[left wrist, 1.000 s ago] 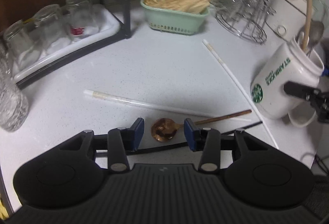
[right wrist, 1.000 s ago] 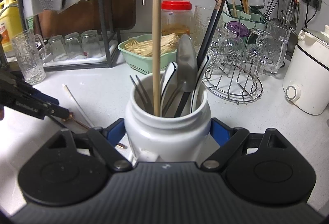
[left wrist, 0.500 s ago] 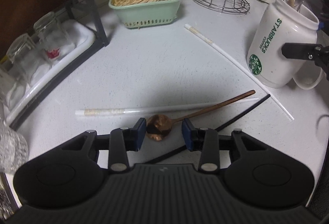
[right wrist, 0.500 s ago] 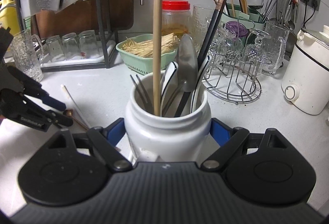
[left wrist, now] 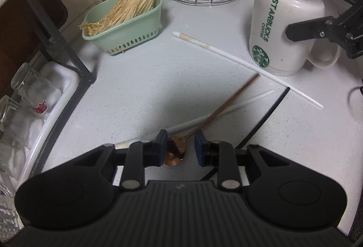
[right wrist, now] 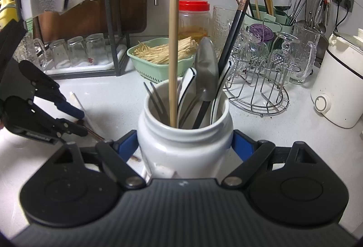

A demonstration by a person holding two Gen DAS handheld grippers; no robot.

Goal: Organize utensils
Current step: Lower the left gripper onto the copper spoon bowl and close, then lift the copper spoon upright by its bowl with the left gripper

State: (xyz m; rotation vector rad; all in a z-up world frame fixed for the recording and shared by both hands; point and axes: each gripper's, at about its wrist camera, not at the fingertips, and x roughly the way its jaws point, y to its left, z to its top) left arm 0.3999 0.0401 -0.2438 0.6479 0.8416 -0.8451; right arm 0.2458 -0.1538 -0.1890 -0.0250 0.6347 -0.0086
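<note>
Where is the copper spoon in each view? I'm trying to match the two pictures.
Left wrist view: the copper spoon lies on the counter at bottom centre, bowl between the left gripper fingers, handle running up to the right.
Right wrist view: mostly hidden; only a bit of its handle shows at the left, past the left gripper.
Shared landmark: the white mug of utensils.

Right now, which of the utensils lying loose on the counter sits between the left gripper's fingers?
The copper spoon; the white chopsticks and black chopstick lie outside them.
</note>
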